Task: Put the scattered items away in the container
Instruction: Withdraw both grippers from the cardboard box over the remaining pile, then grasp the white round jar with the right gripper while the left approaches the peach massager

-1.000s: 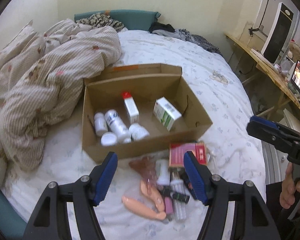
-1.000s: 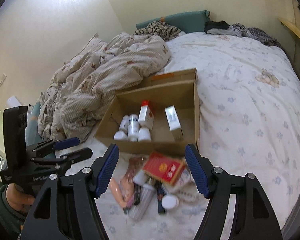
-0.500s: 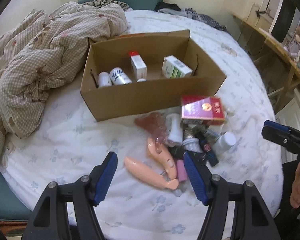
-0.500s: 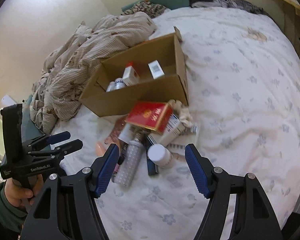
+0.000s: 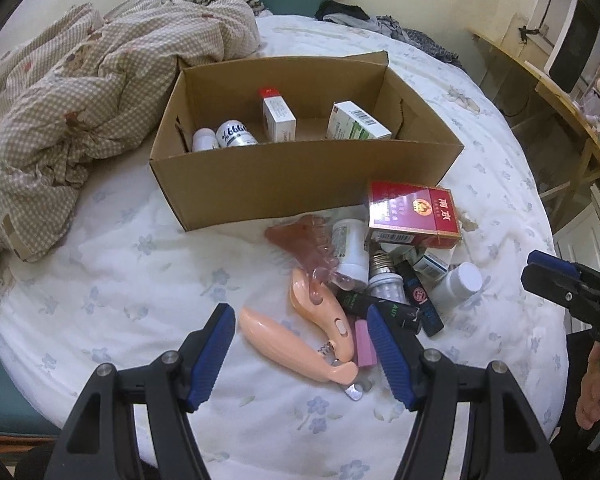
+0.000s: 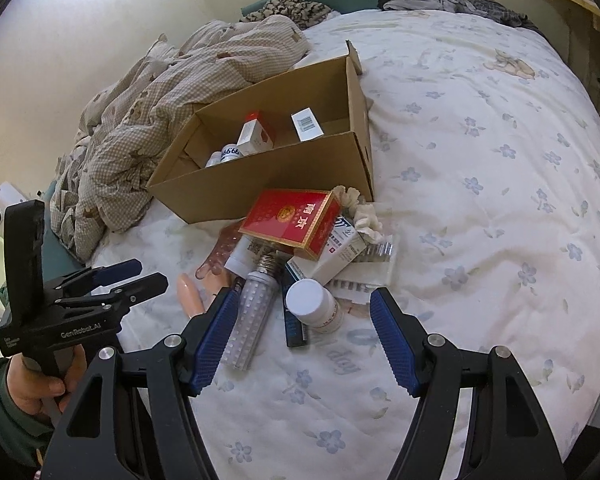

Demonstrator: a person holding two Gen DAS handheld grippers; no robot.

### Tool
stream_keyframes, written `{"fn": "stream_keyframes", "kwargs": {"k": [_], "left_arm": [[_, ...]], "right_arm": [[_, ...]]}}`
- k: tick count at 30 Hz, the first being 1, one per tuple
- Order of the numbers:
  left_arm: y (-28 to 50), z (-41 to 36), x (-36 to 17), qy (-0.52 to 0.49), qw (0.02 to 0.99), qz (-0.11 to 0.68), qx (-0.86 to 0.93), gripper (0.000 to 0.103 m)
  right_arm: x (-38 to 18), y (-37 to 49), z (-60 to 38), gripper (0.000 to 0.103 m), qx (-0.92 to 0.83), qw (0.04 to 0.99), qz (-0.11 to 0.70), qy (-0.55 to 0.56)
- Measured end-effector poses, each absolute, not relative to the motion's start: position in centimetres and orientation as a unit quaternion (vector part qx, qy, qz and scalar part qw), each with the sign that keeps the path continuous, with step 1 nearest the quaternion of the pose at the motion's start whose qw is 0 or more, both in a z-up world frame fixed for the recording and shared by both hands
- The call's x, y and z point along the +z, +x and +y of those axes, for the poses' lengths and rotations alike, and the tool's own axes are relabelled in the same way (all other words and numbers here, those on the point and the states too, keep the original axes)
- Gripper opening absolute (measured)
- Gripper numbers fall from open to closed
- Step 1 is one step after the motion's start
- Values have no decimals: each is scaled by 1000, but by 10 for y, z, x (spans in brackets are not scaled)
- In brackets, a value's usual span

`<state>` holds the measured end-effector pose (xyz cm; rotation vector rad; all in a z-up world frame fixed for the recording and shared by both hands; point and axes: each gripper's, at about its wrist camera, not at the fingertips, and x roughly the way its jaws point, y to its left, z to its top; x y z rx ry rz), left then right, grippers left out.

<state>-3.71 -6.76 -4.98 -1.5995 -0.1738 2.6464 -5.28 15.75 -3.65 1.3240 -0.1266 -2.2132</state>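
An open cardboard box stands on the bed and holds small cartons and white bottles. In front of it lies a heap of loose items: a red cigarette carton, a peach plastic clip, a pink hair claw, an LED bulb, a white pill bottle and dark tubes. My left gripper is open just over the peach clip. My right gripper is open around the white pill bottle, not touching it.
A rumpled checked quilt lies left of the box. Clothes are piled at the headboard. A wooden desk stands to the right of the bed. The bed's near edge is close below both grippers. A hand grips the left tool.
Both grippers have come down and forward toward the heap in front of the box, which now looks much larger. Both stayed open and nothing was picked up.
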Motion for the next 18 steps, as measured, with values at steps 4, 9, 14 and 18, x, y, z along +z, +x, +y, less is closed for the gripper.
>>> {"fn": "stream_keyframes", "kwargs": {"k": [4, 9, 14, 18], "left_arm": [[-40, -71, -54, -522, 24, -71, 850, 69], [-43, -82, -58, -524, 20, -106, 845, 69], [-42, -103, -60, -523, 9, -163, 837, 69], [-43, -120, -64, -523, -1, -210, 826, 69]], "right_arm": [[-37, -55, 157, 73, -825, 273, -46, 492], [-39, -69, 179, 73, -836, 220, -79, 496], [-56, -85, 212, 72, -822, 169, -143, 524], [-63, -85, 196, 71, -807, 202, -133, 538]]}}
